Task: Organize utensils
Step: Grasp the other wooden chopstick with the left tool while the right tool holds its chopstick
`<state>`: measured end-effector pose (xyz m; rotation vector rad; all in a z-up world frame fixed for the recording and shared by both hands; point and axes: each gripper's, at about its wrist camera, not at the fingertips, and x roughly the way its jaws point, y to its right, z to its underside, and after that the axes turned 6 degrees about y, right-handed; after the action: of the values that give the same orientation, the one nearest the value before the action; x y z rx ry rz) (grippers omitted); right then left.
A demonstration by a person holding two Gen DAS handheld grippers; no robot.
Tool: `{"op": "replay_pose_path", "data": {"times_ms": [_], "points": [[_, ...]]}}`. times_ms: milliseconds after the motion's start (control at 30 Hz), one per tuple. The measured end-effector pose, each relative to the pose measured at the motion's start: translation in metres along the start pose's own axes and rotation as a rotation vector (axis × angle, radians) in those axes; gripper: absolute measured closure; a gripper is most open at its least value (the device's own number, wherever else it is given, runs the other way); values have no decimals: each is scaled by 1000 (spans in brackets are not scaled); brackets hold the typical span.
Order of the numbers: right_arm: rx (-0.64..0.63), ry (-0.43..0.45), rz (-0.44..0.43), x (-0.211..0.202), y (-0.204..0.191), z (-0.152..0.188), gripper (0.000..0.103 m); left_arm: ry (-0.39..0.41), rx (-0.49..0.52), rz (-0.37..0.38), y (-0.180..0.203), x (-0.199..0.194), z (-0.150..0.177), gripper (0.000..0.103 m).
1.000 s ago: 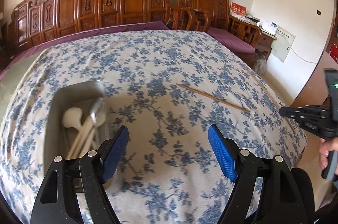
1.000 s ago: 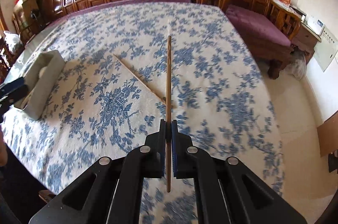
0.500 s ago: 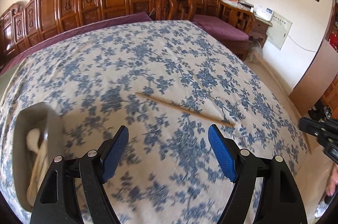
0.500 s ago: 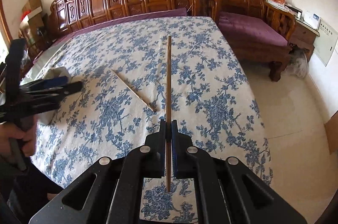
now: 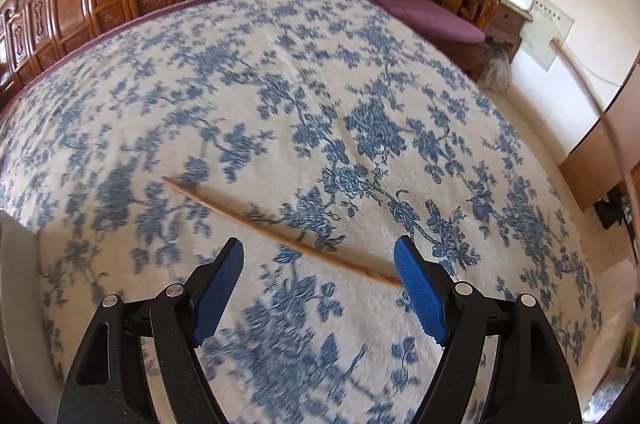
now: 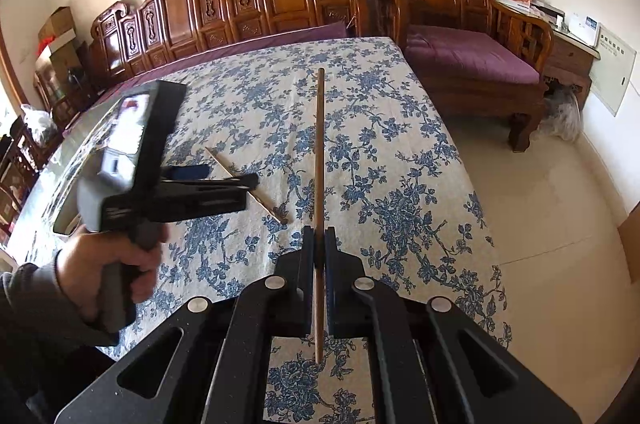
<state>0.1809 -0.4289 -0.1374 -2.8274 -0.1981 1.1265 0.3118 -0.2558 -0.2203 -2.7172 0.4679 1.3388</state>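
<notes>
Carved reddish wooden chairs with purple cushions point(image 6: 472, 60) line the wall behind a tabletop point(image 5: 280, 84) draped in cream cloth printed with blue flowers; the weave looks soft and slightly napped.

On that cloth lies a thin, pale wooden chopstick point(image 5: 280, 232), round and tapering. In the left wrist view it sits just ahead of the left tongs point(image 5: 320, 288), its long axis running from centre left down to lower right, so it crosses the gap at a slant, and its lower end disappears behind the right-hand blue ribbed pad point(image 5: 420, 292). These tongs are spread wide and hold nothing. I judge they are the nearer pair and would need to turn so the pads close across the stick, not along it.

The right tongs point(image 6: 319, 256) are clenched on a second, darker brown wooden chopstick point(image 6: 319, 152), which points straight away up the frame, above the cloth.

At the left edge of the right wrist view, part of a grey metal tray point(image 6: 64, 192) shows behind the left device.
</notes>
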Motion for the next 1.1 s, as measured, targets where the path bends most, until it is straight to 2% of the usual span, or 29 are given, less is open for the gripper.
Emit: {"op": "replay_pose_path", "data": {"times_ms": [133, 267, 367, 500, 567, 633, 733, 833, 1100], "points": [[-8, -1, -5, 1, -4, 1, 97, -51, 19, -53, 1, 15, 4, 29], [-15, 0, -8, 0, -7, 1, 97, -61, 37, -69, -7, 11, 10, 29], [-22, 2, -9, -1, -11, 2, 97, -61, 24, -75, -18, 4, 15, 37], [-37, 0, -11, -1, -14, 2, 97, -53, 20, -78, -34, -8, 26, 53], [-46, -5, -12, 1, -16, 3, 97, -57, 14, -79, -41, -13, 30, 65], [-52, -7, -15, 2, -19, 4, 97, -62, 10, -81, -47, -15, 32, 83], [-60, -6, -20, 1, -23, 4, 97, -72, 14, -81, -55, -24, 41, 93], [-75, -2, -20, -1, -29, 4, 97, -73, 23, -85, -63, -32, 50, 99], [-103, 5, -25, -6, -43, 5, 97, -58, 34, -82, -76, -59, 67, 99]]}}
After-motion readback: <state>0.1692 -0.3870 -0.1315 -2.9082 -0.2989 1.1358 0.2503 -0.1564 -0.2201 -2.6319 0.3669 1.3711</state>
